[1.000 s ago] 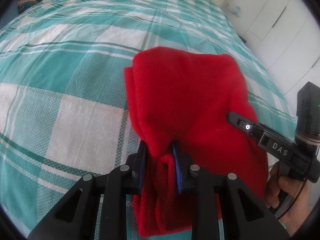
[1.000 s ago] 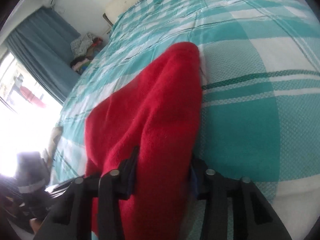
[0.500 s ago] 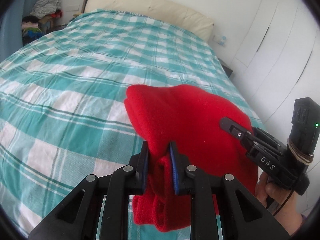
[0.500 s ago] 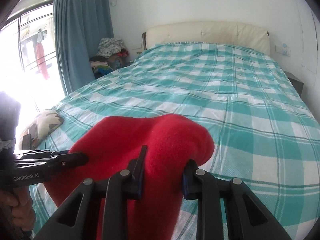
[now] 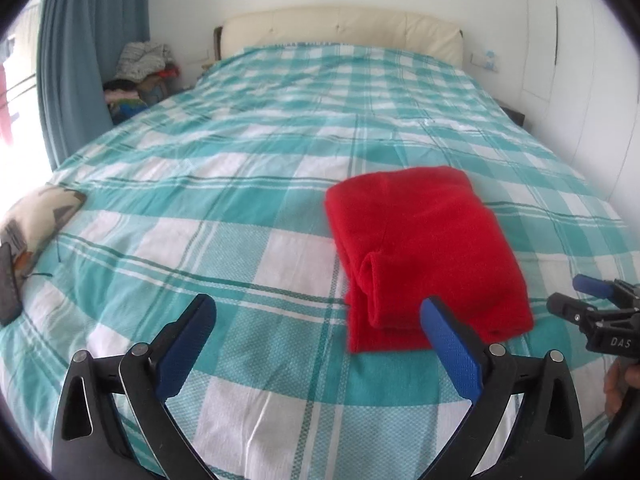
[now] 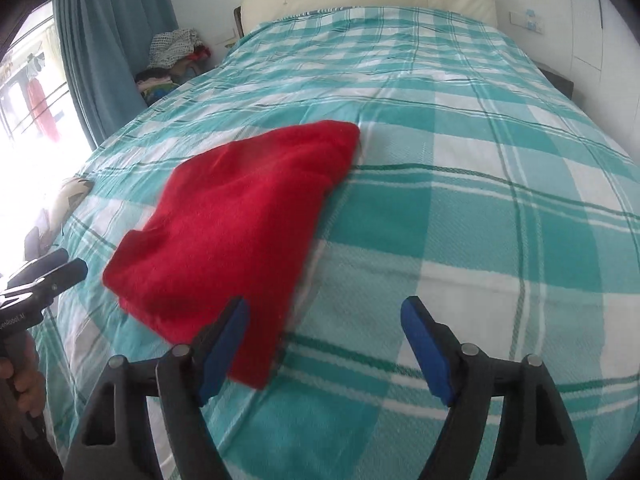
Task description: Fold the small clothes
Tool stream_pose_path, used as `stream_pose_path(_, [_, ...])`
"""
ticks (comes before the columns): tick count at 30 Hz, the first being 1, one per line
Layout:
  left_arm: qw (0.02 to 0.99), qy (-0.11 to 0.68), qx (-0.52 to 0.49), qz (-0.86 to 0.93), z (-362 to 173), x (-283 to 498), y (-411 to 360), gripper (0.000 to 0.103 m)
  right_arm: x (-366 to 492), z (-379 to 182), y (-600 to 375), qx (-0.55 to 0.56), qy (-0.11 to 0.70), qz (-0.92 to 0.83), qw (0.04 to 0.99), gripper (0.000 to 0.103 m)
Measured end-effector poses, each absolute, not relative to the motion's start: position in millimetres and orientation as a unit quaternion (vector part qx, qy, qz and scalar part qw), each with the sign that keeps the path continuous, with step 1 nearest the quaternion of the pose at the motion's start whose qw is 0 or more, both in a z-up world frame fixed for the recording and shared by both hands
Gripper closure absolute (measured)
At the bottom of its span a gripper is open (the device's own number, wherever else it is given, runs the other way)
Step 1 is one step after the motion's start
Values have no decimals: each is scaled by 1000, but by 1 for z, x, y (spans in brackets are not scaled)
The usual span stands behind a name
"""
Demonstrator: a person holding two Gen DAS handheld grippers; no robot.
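A folded red fleece garment [image 5: 424, 248] lies flat on the teal and white checked bedspread [image 5: 224, 208]. It also shows in the right wrist view [image 6: 240, 232]. My left gripper [image 5: 318, 312] is open and empty, just in front of the garment's near edge. My right gripper [image 6: 324, 316] is open and empty, at the garment's near right corner. The right gripper also shows at the right edge of the left wrist view [image 5: 588, 296], and the left gripper at the left edge of the right wrist view [image 6: 60, 266].
A patterned cushion [image 5: 36, 212] lies at the bed's left edge. A pile of clothes [image 5: 140, 76] sits beside the blue curtain [image 5: 88, 52]. A cream headboard [image 5: 340, 30] is at the far end. White wardrobe doors [image 5: 584, 60] stand on the right.
Both grippers have opened and let go of the red garment, then pulled back. The garment now lies folded on the bed.
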State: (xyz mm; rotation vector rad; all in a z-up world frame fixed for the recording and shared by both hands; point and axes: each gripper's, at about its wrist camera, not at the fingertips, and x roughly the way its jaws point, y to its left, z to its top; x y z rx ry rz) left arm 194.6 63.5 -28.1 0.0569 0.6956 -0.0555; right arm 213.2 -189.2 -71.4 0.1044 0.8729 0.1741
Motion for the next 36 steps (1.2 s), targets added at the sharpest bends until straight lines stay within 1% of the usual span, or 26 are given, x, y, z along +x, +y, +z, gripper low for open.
stream_pose_path(3, [946, 322, 42, -22, -15, 174, 52, 0, 177, -59, -184, 34, 407, 76, 910, 7])
stream_pose_path(4, [945, 323, 45, -17, -12, 168, 48, 0, 167, -55, -181, 27, 400, 73, 913, 5])
stream_pose_path(11, [947, 314, 70, 9, -3, 135, 29, 0, 118, -29, -160, -23, 353, 69, 933, 5])
stream_pose_path(17, [949, 310, 60, 17, 9, 117, 27, 0, 98, -11, -153, -32, 341, 69, 937, 5])
stream_pose_path(20, [948, 309, 64, 30, 12, 108, 27, 0, 89, -5, -152, -28, 342, 67, 937, 4])
stream_pose_path(23, [945, 316, 78, 36, 13, 101, 26, 0, 82, 0, -147, -30, 349, 67, 934, 1])
stream_pose_path(30, [939, 333, 77, 28, 17, 87, 29, 0, 66, 8, -138, -25, 369, 73, 926, 1])
stream_pose_path(36, [938, 340, 71, 12, 19, 81, 31, 0, 59, 11, -133, -46, 372, 65, 925, 1])
